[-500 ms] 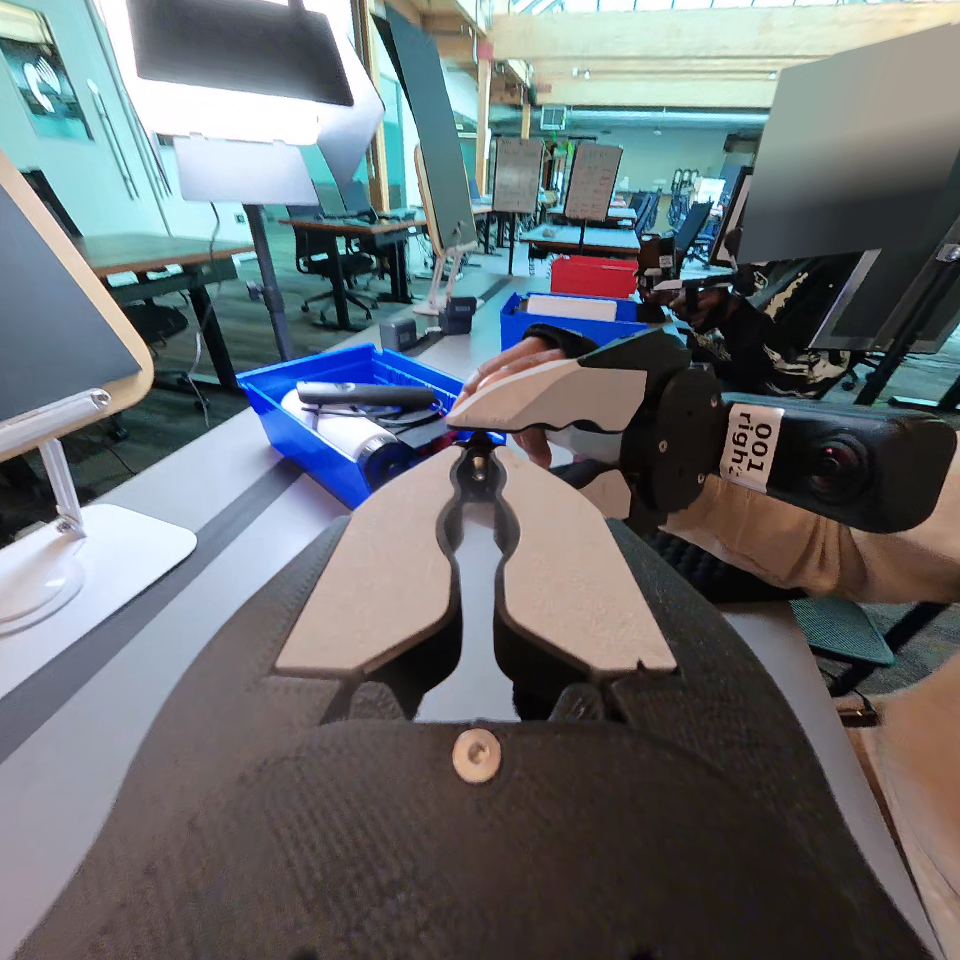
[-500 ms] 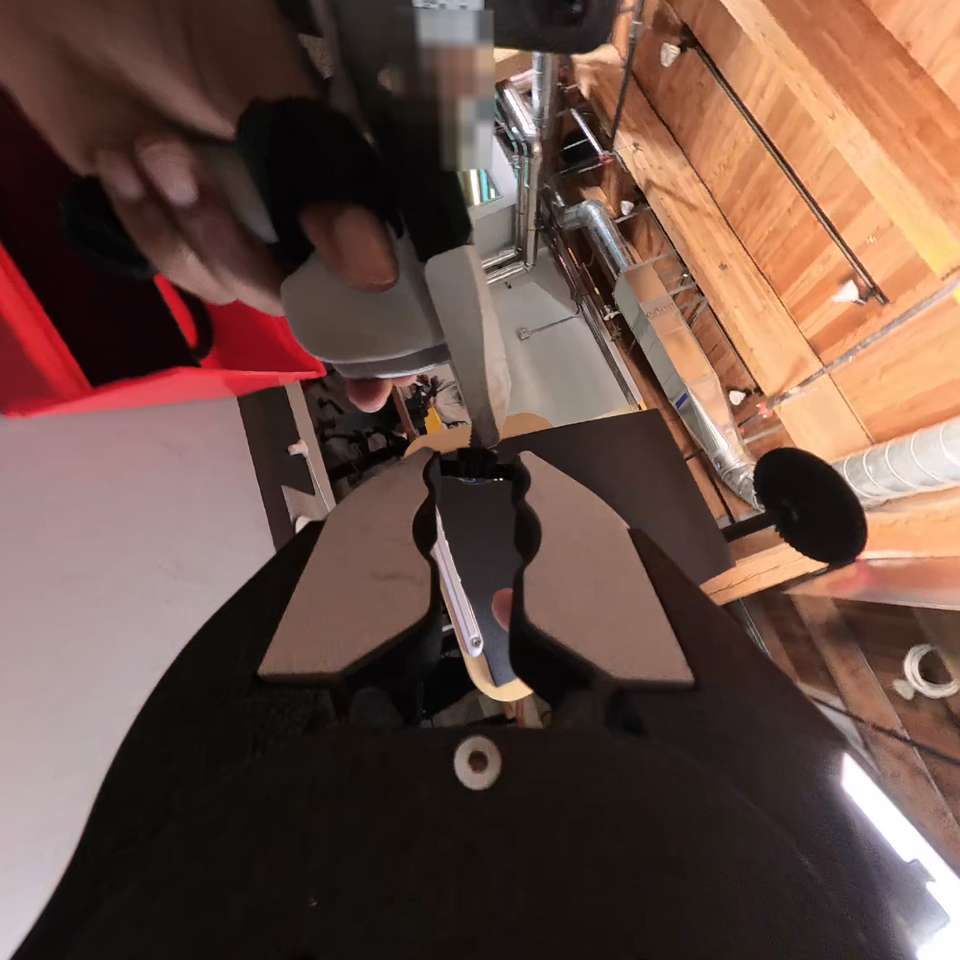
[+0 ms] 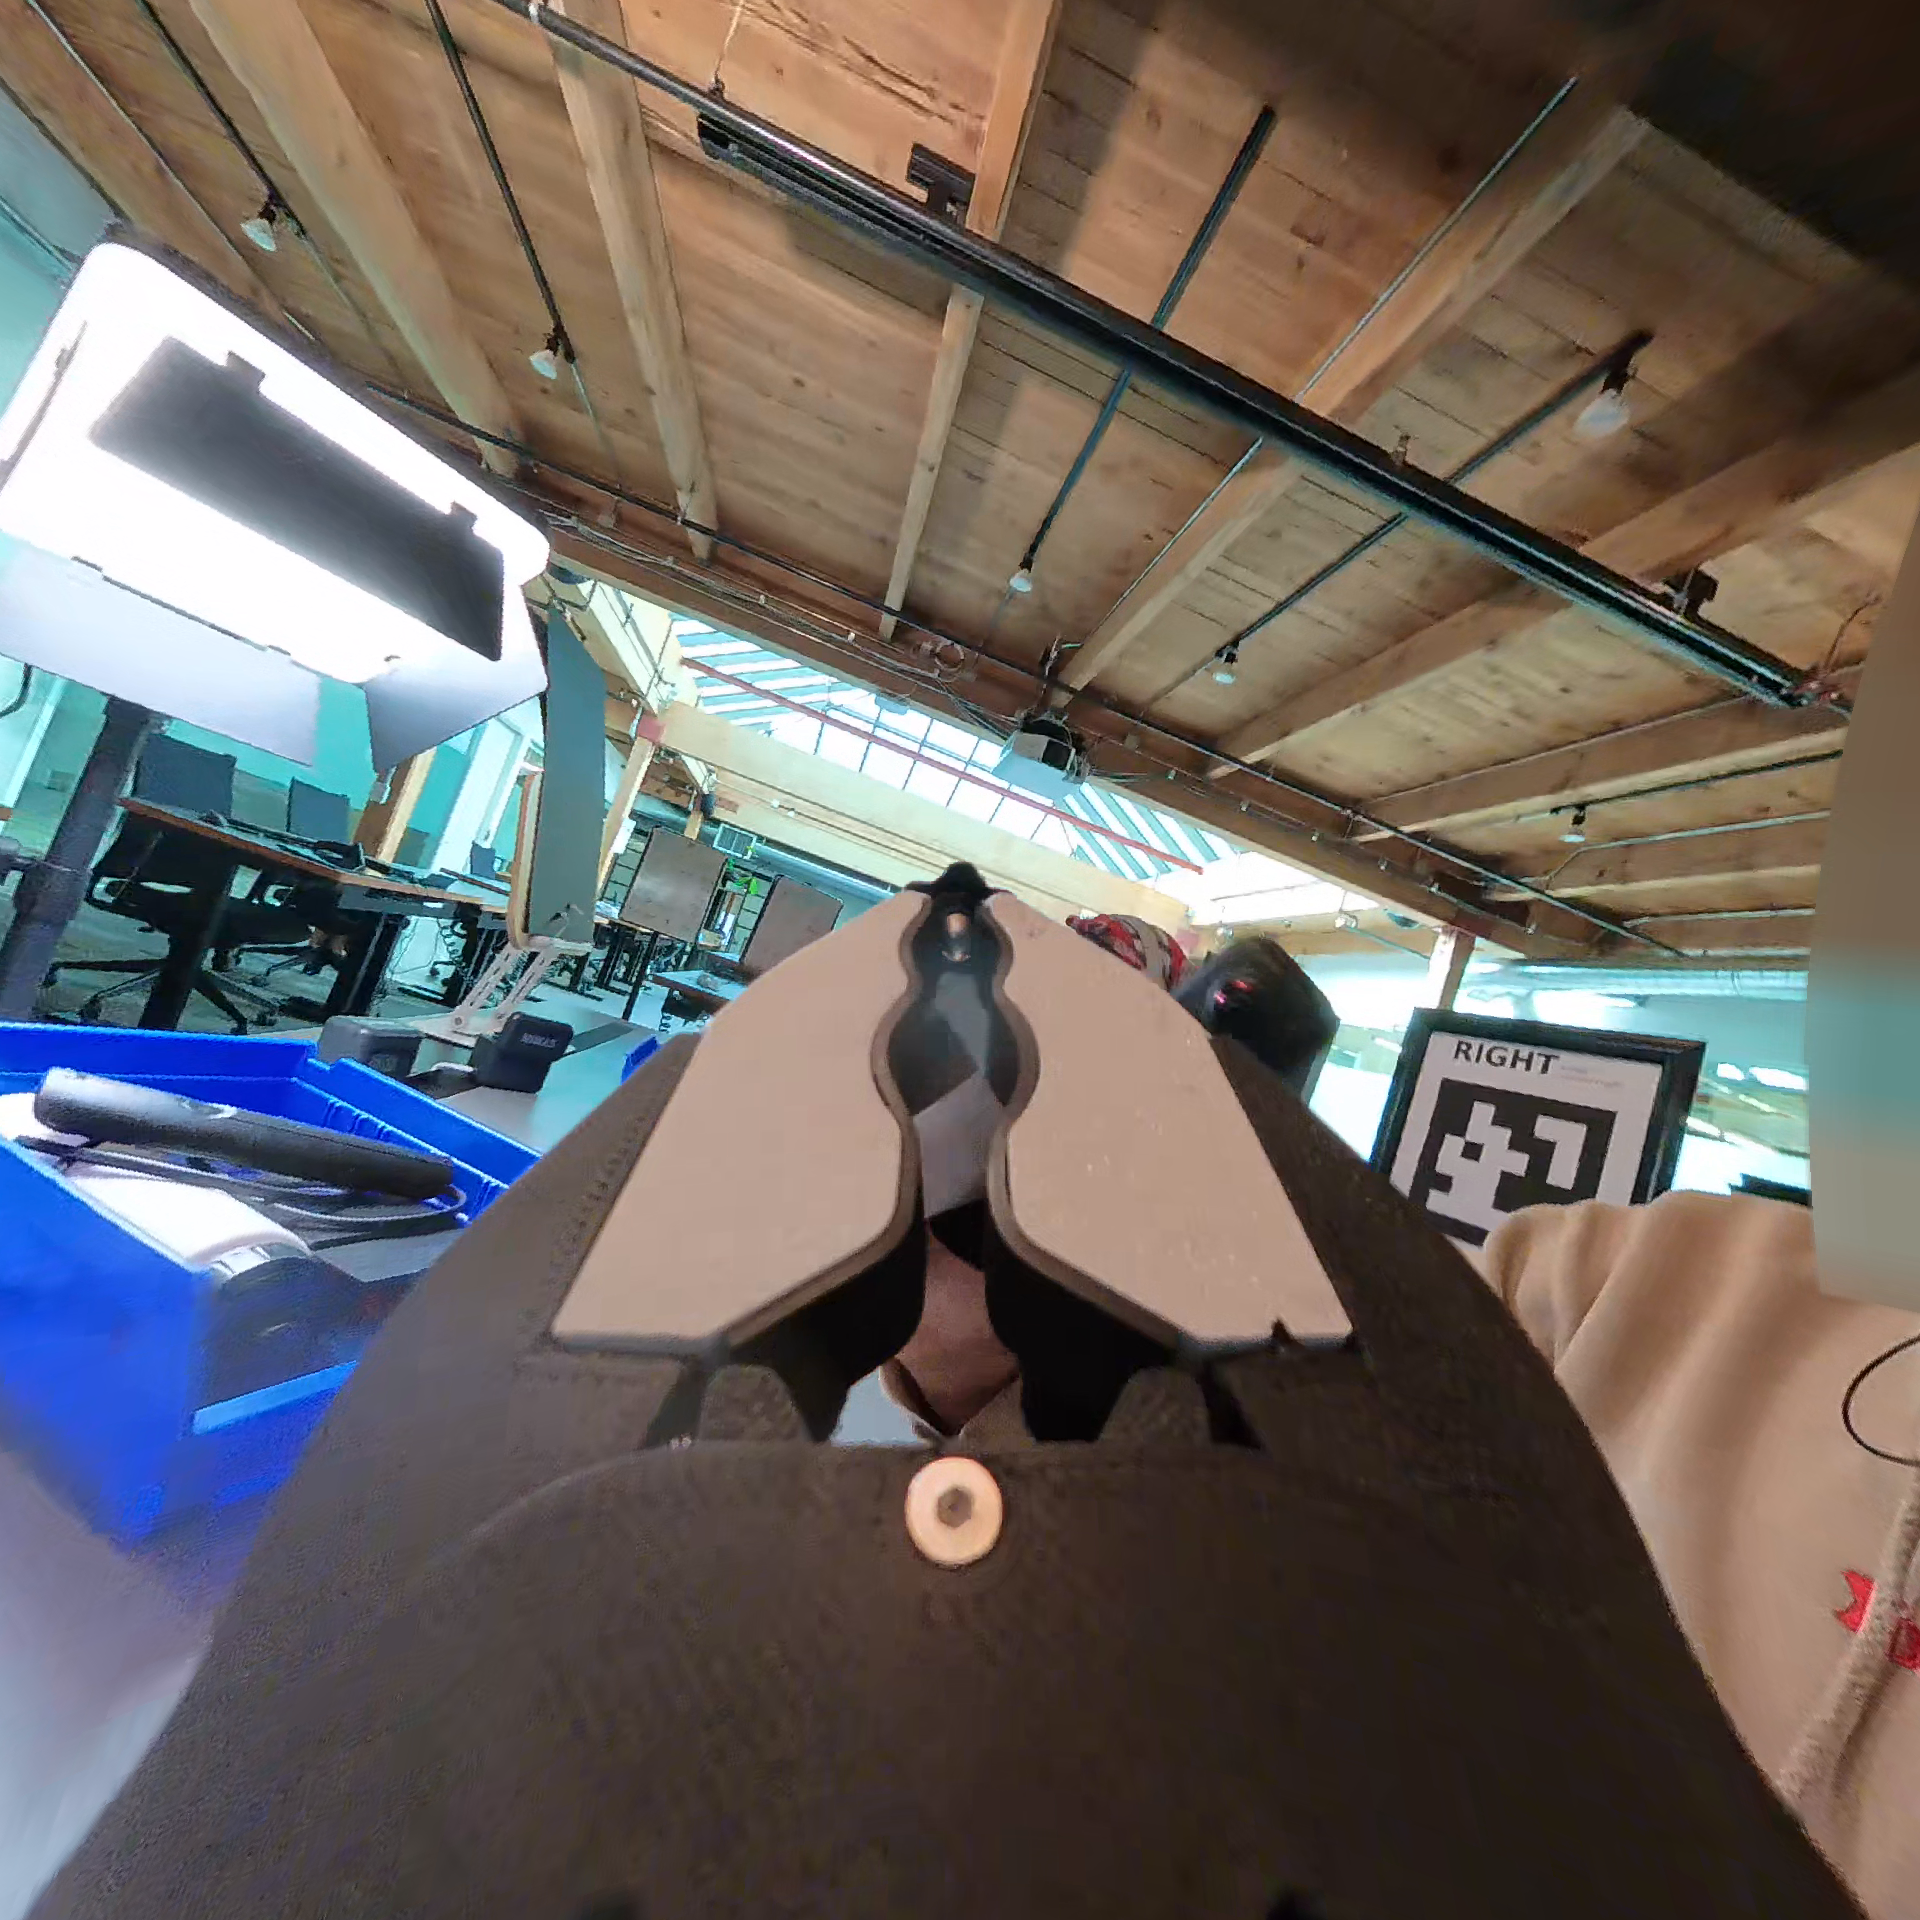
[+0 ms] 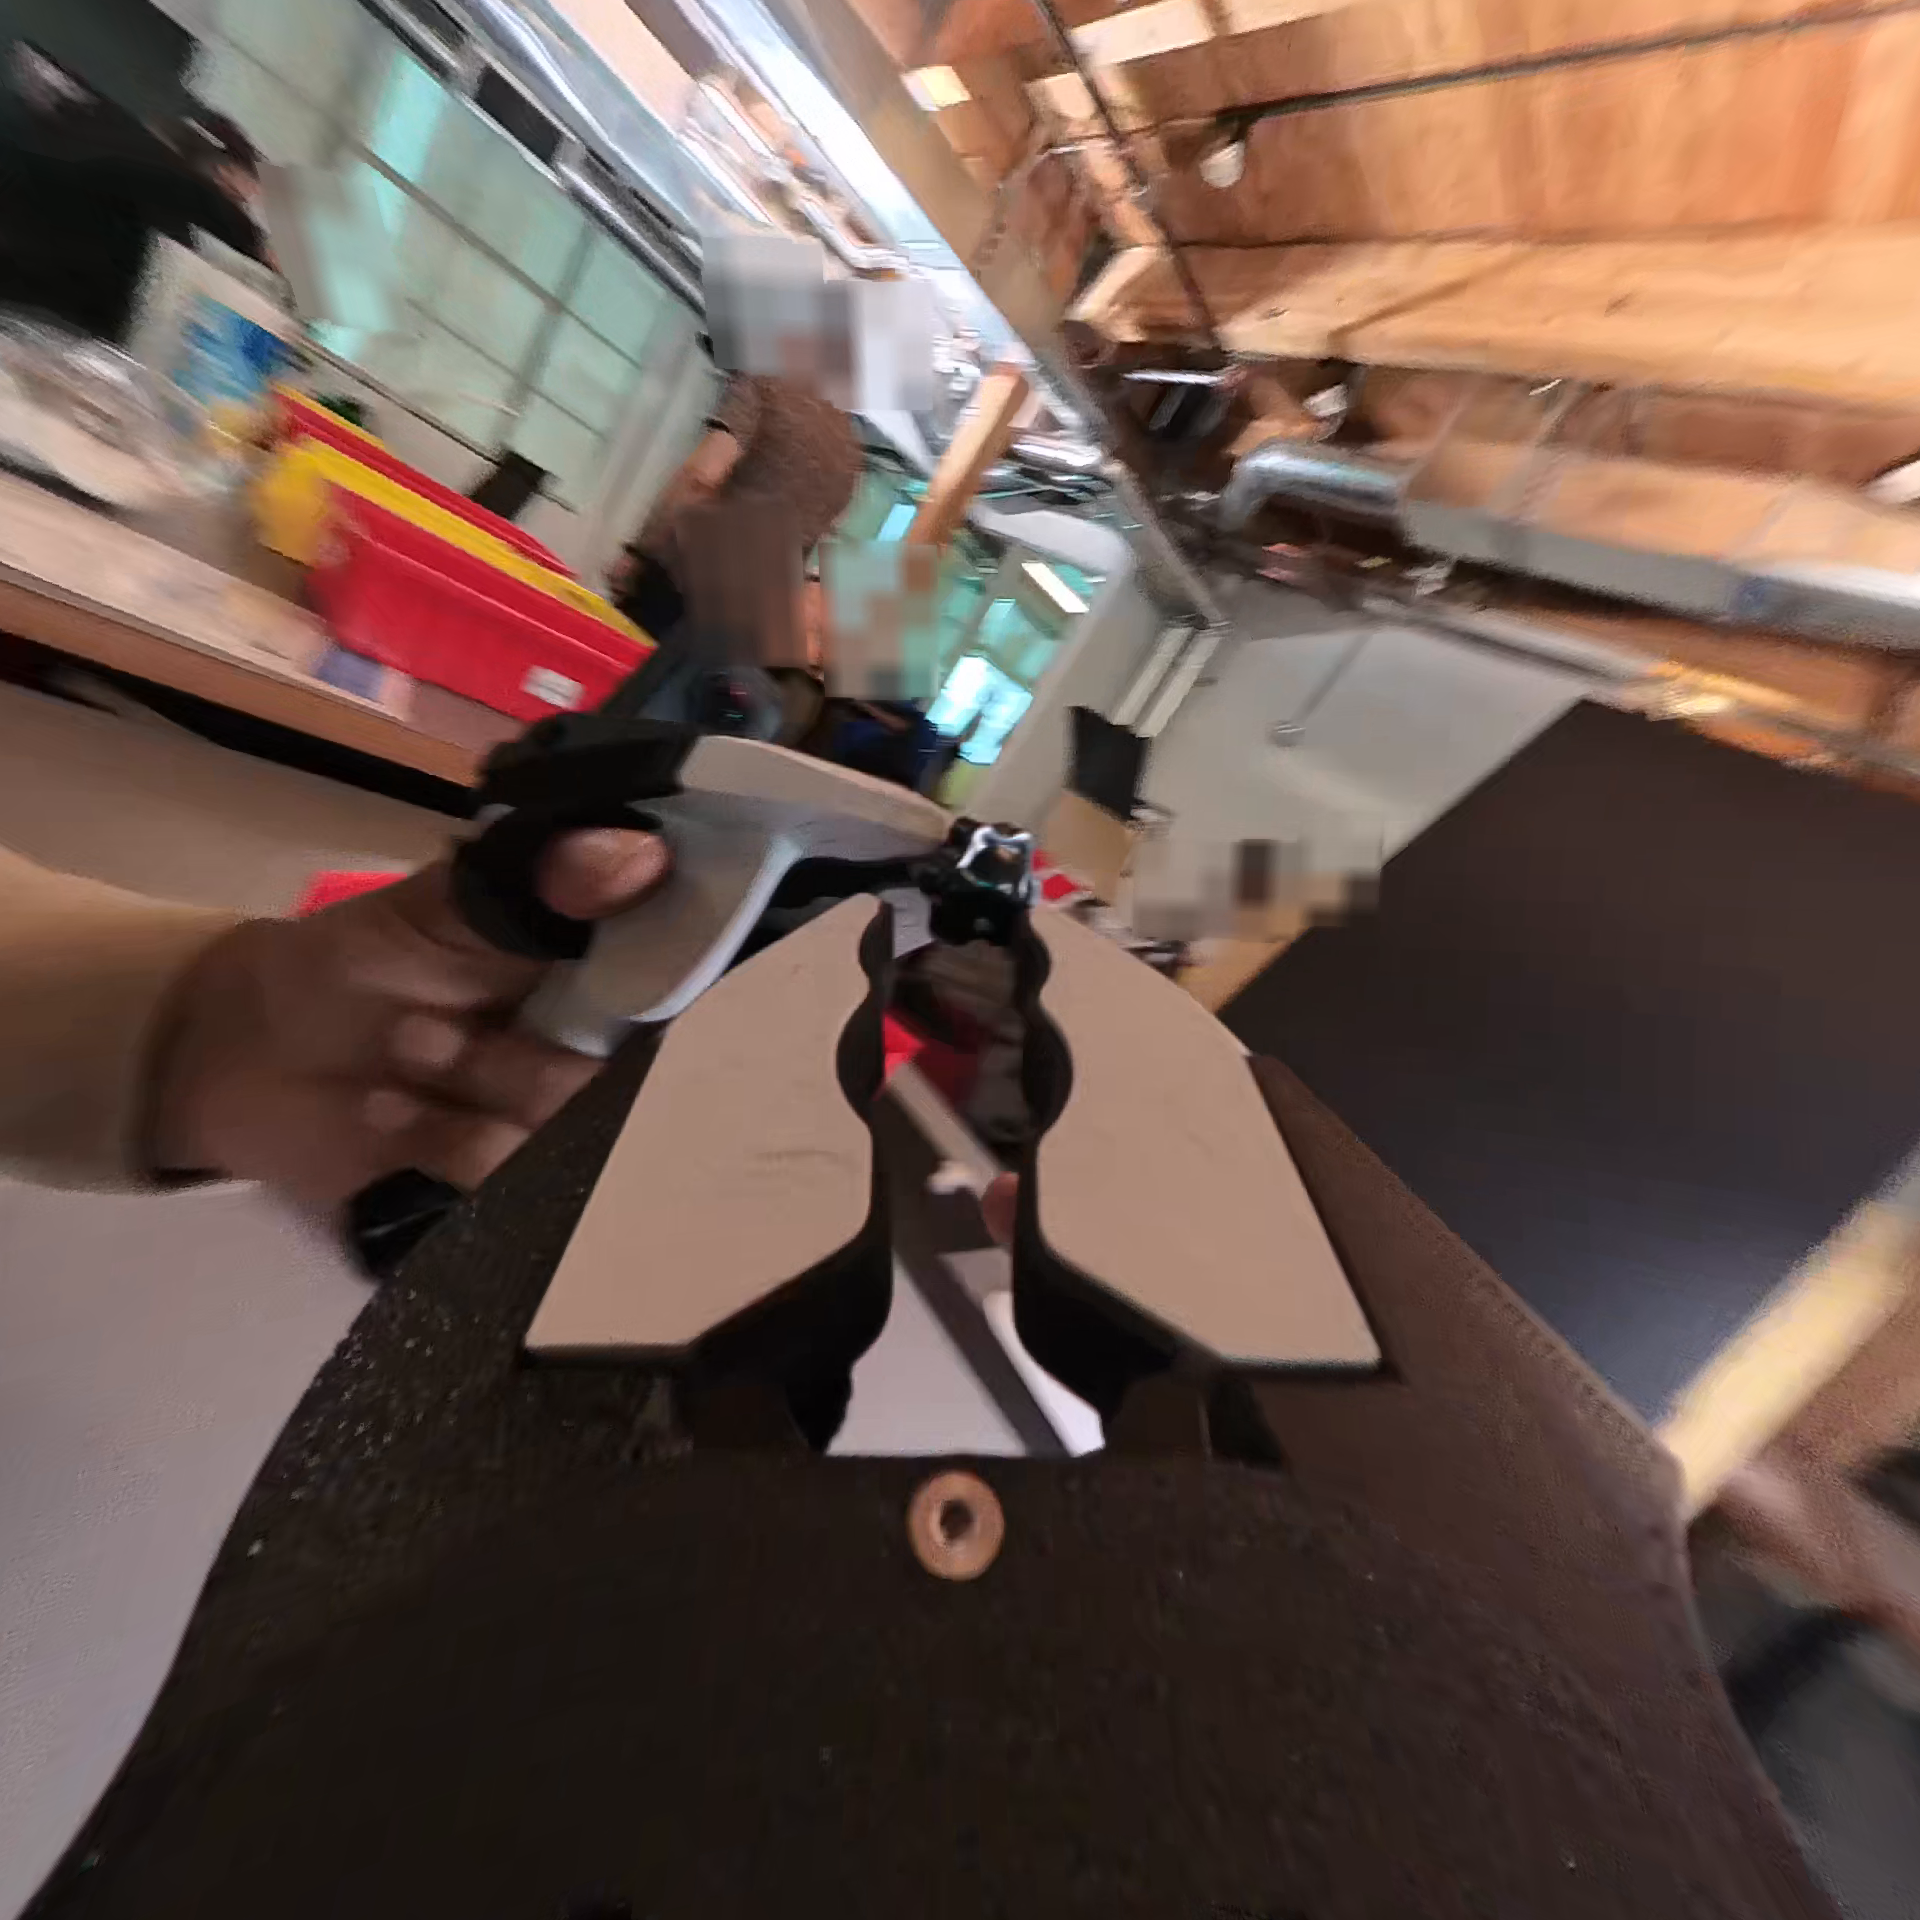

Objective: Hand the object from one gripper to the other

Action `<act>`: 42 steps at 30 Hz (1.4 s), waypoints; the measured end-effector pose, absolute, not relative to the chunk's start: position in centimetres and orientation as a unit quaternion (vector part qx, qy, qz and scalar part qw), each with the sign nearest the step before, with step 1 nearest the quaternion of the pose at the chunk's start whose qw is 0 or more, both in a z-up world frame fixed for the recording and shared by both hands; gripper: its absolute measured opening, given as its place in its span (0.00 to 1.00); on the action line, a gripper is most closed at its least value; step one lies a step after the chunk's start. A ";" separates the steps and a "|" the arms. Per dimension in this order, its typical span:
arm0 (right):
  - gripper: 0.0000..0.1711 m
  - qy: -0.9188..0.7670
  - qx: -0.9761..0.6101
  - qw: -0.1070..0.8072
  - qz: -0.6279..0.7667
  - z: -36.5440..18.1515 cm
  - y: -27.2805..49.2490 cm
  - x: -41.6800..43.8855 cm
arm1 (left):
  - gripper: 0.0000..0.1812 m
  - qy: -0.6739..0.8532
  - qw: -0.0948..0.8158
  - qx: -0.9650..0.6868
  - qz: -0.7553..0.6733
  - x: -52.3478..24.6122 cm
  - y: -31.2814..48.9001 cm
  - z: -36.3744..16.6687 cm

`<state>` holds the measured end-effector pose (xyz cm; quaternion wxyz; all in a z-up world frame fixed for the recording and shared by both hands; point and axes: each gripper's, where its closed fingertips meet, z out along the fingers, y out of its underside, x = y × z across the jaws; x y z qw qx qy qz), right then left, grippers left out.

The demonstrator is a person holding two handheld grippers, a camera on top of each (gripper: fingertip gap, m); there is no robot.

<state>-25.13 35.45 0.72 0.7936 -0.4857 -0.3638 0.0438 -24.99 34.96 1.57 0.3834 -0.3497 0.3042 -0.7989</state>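
Though part-hidden, blue bin (image 3: pixel 94 1351) w/ tool (image 3: pixel 239 1132)

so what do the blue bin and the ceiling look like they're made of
Blue bin: looks like moulded plastic, going by its even saturated colour, slight sheen and thin rolled rim. Ceiling: bare wood, planks laid over joists with visible grain and knots, apparently unpainted; the black rails beneath it are probably metal.
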 end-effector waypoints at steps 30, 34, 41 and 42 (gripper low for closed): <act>0.06 -0.590 -0.588 0.553 0.029 -6.7 33.1 -24.2 | 0.11 0.684 0.444 -0.431 -0.386 -23.7 32.8 -6.8; 0.06 -0.599 -0.586 0.545 0.023 -6.9 32.8 -24.3 | 0.09 0.695 0.456 -0.407 -0.379 -23.9 32.4 -6.6; 0.05 -0.551 -0.522 0.633 0.150 -2.4 30.8 -25.4 | 0.09 0.636 0.468 -0.324 -0.521 -25.3 30.4 -2.5; 0.05 -0.550 -0.517 0.635 0.162 -2.3 30.6 -25.6 | 0.09 0.630 0.464 -0.315 -0.537 -25.4 30.1 -2.3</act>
